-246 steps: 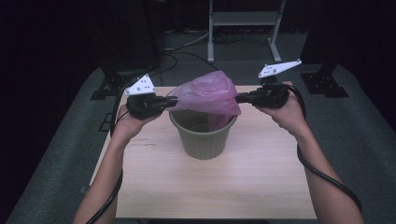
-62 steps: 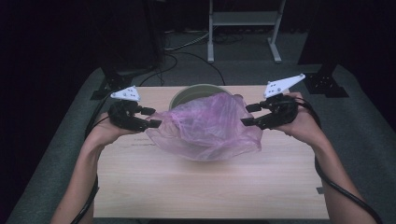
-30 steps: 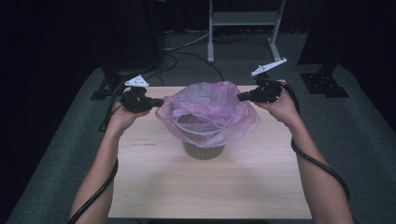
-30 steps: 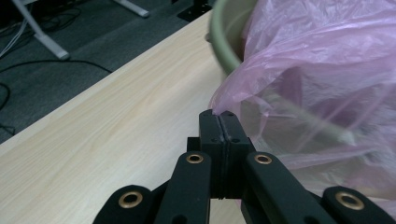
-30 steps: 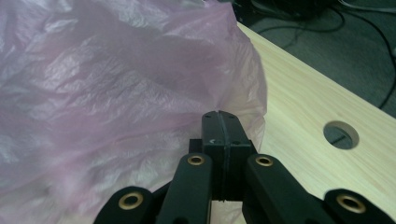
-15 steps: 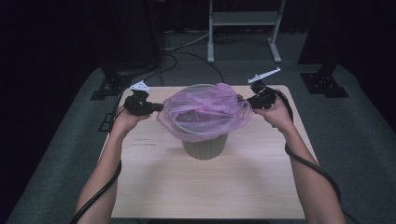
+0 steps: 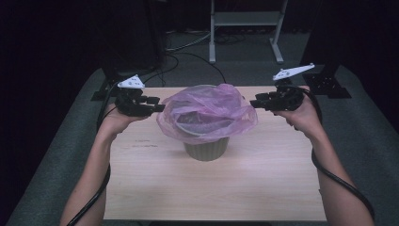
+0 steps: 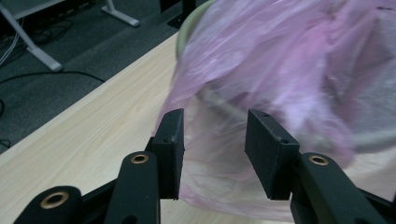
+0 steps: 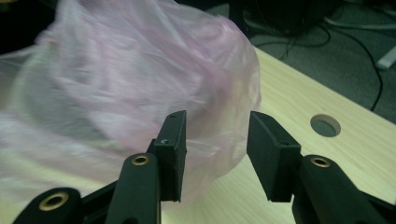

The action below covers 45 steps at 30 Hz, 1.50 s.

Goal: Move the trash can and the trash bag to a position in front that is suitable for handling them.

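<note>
Two grippers: the left gripper point(image 7: 157, 107) sat just off the left edge of the bag, the right gripper point(image 7: 254, 103) just off its right edge, level with each other above the table point(image 7: 141, 183).
Left gripper state: jaws spread in the left gripper view point(image 8: 212, 154), pink film showing between and beyond them, nothing pinched.
Right gripper state: jaws likewise apart in the right gripper view point(image 9: 215, 156), the bag's side bulging just ahead of them, not clamped.
Bag: a pink plastic bag point(image 7: 207, 113) lay draped over the mouth of the green bin point(image 7: 206, 148), ballooned up and hanging past the rim on both sides; the rim's curve showed through the film.
Bin: upright near the middle of the table, toward the far edge.
Key relation: the bag lay between the two grippers, each edge straight ahead of its own jaws, so neither hand was nearer; the hem hung loose and skewed rather than snug round the rim, so in my judgement the next grip belonged low on the skirt, to pull it down.
Change from half a second earlier: the bag was then drawn taut between both grippers; by this moment it had been let go and had slumped onto the bin.
</note>
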{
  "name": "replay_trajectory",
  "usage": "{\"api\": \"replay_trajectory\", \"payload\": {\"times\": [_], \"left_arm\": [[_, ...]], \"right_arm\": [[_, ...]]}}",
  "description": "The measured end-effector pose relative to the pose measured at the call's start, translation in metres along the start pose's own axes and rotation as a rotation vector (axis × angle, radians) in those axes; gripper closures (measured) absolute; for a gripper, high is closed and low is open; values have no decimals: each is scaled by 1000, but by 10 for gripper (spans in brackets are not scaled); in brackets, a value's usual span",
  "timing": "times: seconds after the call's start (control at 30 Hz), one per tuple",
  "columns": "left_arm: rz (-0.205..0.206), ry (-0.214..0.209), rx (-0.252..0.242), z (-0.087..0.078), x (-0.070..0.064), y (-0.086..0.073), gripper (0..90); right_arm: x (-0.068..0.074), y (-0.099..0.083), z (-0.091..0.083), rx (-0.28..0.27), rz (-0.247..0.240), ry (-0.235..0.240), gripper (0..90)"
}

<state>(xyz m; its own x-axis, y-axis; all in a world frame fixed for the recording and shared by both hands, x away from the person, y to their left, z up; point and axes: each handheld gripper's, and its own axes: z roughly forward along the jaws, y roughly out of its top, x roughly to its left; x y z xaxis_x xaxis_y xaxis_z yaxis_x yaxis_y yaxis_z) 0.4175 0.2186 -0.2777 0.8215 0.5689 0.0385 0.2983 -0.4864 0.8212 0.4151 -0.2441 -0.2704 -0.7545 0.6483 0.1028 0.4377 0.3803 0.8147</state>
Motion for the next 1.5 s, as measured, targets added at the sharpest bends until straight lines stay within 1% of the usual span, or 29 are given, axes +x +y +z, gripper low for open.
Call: {"api": "replay_trajectory", "payload": {"times": [0.03,0.07,0.1,0.17,0.23,0.3,0.37,0.4,0.43,0.5,0.57,0.7,0.77,0.8,0.87,0.93,1.0,1.07,1.17,1.23,1.27,1.3,1.37,1.43,1.47,1.5], "left_arm": [[13,-13,-5,-2,-3,1,565],[13,-13,-5,-2,-3,1,559],[39,-28,-3,-6,-11,3,557],[62,-52,-5,-9,-18,5,551],[79,-66,-7,-11,-27,6,551],[105,-92,-4,-11,-36,7,551],[126,-108,8,-9,-44,8,551],[137,-121,16,-7,-48,9,551],[139,-134,24,-4,-51,10,554],[146,-142,44,0,-56,11,575],[153,-158,47,5,-58,12,588],[178,-174,61,14,-60,14,587],[181,-177,69,17,-60,14,568],[181,-180,70,19,-60,14,568],[181,-193,78,25,-61,13,535],[192,-199,91,28,-63,12,511],[194,-205,100,29,-65,12,481],[190,-210,101,31,-66,11,456],[212,-222,116,33,-70,12,429],[222,-224,121,36,-73,12,396],[230,-224,129,39,-74,13,388],[242,-225,136,40,-75,13,383],[253,-229,148,44,-78,13,373],[267,-228,157,47,-81,13,369],[272,-235,162,48,-83,14,371],[275,-252,161,49,-84,14,389]], "right_arm": [[5,0,-7,-15,-9,17,573],[10,0,-12,-27,-23,34,572],[15,-1,-15,-37,-39,53,571],[27,-1,-21,-47,-73,79,569],[38,-2,-24,-52,-101,108,567],[49,-3,-24,-47,-132,144,568],[59,-4,-20,-31,-167,164,567],[62,-4,-18,-26,-176,175,569],[67,-4,-14,-20,-186,189,571],[74,-3,-7,-6,-209,206,574],[78,-2,2,14,-227,207,591],[82,1,18,44,-265,214,603],[83,3,25,57,-280,209,602],[83,3,25,57,-280,209,600],[83,6,35,75,-301,208,586],[85,6,40,91,-317,219,570],[88,4,45,114,-336,237,546],[91,2,48,123,-357,239,523],[94,0,53,129,-393,238,500],[97,-1,56,138,-414,237,487],[98,-1,59,142,-427,241,478],[101,-2,62,146,-441,235,476],[103,-3,66,152,-467,222,478],[104,-4,68,148,-476,213,504],[105,-4,69,146,-478,209,507],[106,-5,70,141,-490,202,521]]}}
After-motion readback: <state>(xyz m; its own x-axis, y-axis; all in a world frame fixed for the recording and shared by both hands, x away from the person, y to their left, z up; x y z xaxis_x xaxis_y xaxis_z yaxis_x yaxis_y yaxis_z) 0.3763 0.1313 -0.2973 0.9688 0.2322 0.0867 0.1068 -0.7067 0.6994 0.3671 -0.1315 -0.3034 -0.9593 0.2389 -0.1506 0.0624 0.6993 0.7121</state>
